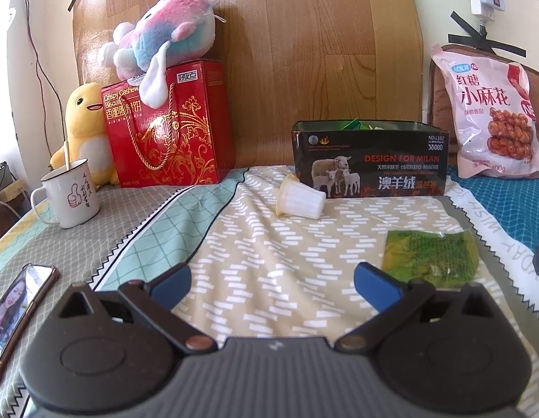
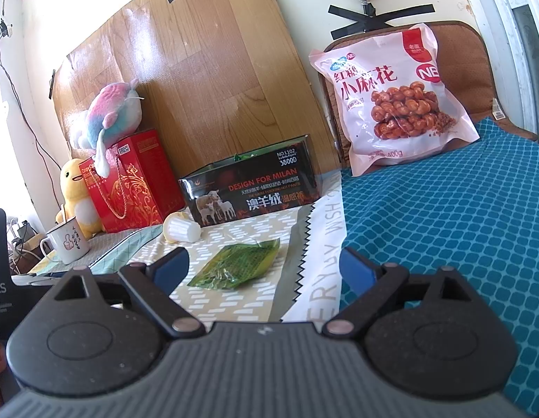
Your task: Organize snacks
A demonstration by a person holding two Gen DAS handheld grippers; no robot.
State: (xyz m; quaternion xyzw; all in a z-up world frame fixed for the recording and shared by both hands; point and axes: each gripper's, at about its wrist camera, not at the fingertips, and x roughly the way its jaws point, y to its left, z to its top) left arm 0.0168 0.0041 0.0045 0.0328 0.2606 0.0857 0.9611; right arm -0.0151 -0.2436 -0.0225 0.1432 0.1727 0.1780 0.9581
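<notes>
Patterned cloth [image 1: 255, 244] (wood panel [image 1: 304, 52] behind).

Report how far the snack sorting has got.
Done: green wrappers already show inside the black box. In hand: nothing; left gripper and right gripper are both open and empty. Left: the jelly cup and green packet lie loose on the cloth.

Dark box [image 1: 370, 160]: "DESIGN FOR MILAN", "NO.L102", "3800D". Red gift box [image 1: 168, 129]: "Crispy Cashew Biscuit". Pink snack bag [image 2: 395, 101]: "400g".

Bright daylight, fisheye-warped edges
</notes>
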